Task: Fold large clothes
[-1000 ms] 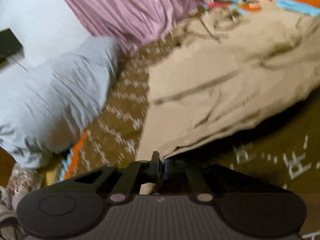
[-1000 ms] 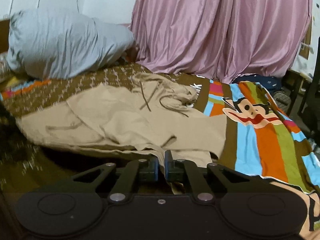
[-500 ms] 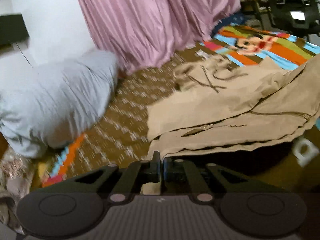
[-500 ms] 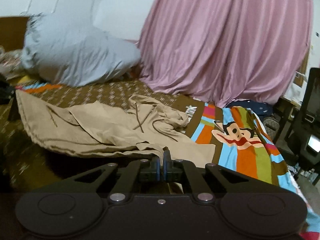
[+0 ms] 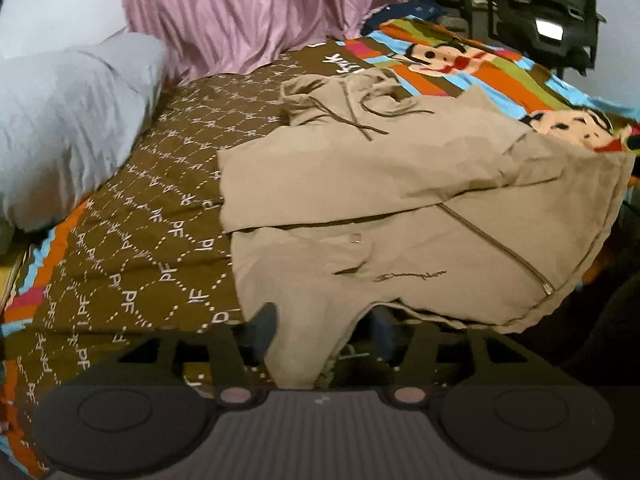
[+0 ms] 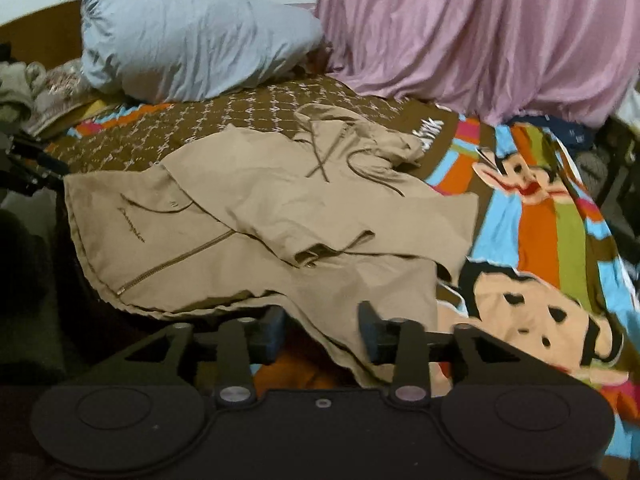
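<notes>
A tan zip hoodie (image 5: 400, 208) lies spread on the bed, hood and drawstrings at the far end, both sleeves folded across the chest. It also shows in the right wrist view (image 6: 280, 220). My left gripper (image 5: 320, 332) is open at the near hem, with a fold of tan cloth lying loose between its jaws. My right gripper (image 6: 322, 330) is open at the other hem corner, cloth draped between its jaws too.
The bed has a brown patterned cover (image 5: 132, 248) and a striped monkey-print blanket (image 6: 540, 248). A grey pillow (image 6: 192, 40) lies at the head. Pink curtains (image 6: 480, 32) hang behind. A black office chair (image 5: 548, 12) stands past the bed's far side.
Both grippers have opened and let go of the hem they were pinching. The hoodie, lifted before, now lies flat on the bed.
</notes>
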`<state>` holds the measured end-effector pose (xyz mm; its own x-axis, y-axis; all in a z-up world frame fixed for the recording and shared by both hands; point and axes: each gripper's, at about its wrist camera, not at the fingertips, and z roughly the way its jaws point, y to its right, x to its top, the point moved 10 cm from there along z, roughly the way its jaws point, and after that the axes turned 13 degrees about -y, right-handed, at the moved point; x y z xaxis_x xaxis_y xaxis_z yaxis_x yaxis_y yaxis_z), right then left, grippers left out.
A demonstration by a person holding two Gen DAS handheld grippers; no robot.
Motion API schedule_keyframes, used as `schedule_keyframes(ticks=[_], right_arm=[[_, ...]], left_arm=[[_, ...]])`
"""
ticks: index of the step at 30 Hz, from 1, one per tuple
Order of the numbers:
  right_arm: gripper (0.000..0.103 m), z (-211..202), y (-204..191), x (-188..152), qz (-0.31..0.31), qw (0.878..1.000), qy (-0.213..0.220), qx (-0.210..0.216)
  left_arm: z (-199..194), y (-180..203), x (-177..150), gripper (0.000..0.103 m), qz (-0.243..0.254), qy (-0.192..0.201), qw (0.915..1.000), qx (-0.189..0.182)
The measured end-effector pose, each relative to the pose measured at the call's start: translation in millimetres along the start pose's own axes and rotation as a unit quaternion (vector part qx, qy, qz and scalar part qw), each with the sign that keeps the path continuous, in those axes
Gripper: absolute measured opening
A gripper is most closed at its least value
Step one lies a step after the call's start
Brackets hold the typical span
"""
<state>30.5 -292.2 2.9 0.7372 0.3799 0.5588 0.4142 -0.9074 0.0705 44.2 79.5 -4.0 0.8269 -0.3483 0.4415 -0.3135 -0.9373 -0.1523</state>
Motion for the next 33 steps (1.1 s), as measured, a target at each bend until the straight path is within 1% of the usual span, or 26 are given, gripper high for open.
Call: schedule_keyframes(ticks=[1,2,3,4,5,7,8,10,11,14,15,16,18,21,24,26,27,29,31,33], right_arm=[[0.057,-4,7,0,0.008,1.0,0.001,0.003],[0.061,-9,13,-1,0.016,1.0,0.004,0.006],[0.071,-14,20,1,0.024,1.0,0.009,0.007],[0.076,-20,25,3,0.031,0.999,0.017,0.006],[0.078,-24,31,5,0.036,0.999,0.023,0.006],[0.082,-32,42,11,0.044,0.999,0.03,0.005],[0.082,-35,48,14,0.046,0.998,0.033,-0.006],[0.083,-37,58,19,0.04,0.998,0.032,-0.033],[0.084,-39,60,20,0.038,0.998,0.034,-0.042],[0.093,-38,67,19,0.046,0.997,0.043,-0.049],[0.097,-35,70,19,0.053,0.996,0.045,-0.05],[0.098,-31,71,21,0.059,0.996,0.046,-0.049],[0.099,-20,75,29,0.066,0.996,0.051,-0.043],[0.101,0,84,54,0.078,0.994,0.061,-0.044],[0.102,22,96,90,0.087,0.993,0.07,-0.049],[0.102,41,108,122,0.091,0.992,0.076,-0.051],[0.101,53,115,140,0.095,0.991,0.08,-0.049],[0.097,82,129,174,0.103,0.991,0.08,-0.044],[0.089,116,142,206,0.105,0.991,0.071,-0.038],[0.083,161,157,242,0.096,0.993,0.061,-0.043]], left_arm=[[-3,-1,-1,0.07,-0.006,0.001,1.0,-0.004],[-6,-5,0,0.075,-0.012,0.004,0.9999,-0.01],[-10,-9,2,0.084,-0.018,0.01,0.9997,-0.016],[-14,-12,4,0.091,-0.023,0.016,0.9994,-0.018],[-18,-18,8,0.091,-0.03,0.026,0.9991,-0.018],[-21,-30,16,0.091,-0.041,0.032,0.9986,0.002],[-21,-34,19,0.091,-0.042,0.032,0.9985,0.014],[-24,-38,22,0.091,-0.037,0.038,0.9983,0.024],[-25,-39,22,0.092,-0.037,0.04,0.9982,0.025],[-22,-44,31,0.097,-0.061,0.041,0.997,0.025],[-18,-46,38,0.098,-0.07,0.039,0.9966,0.017],[-15,-47,45,0.099,-0.076,0.039,0.9963,0.011],[-5,-50,66,0.099,-0.088,0.039,0.9953,0.005],[13,-52,112,0.099,-0.089,0.047,0.9948,0.013],[37,-53,169,0.099,-0.075,0.057,0.9949,0.035],[60,-58,216,0.099,-0.073,0.059,0.9945,0.045],[71,-61,234,0.098,-0.075,0.06,0.9942,0.048],[102,-72,278,0.094,-0.082,0.062,0.9933,0.053],[135,-83,315,0.088,-0.084,0.066,0.9929,0.052],[171,-90,351,0.086,-0.073,0.072,0.994,0.038]])
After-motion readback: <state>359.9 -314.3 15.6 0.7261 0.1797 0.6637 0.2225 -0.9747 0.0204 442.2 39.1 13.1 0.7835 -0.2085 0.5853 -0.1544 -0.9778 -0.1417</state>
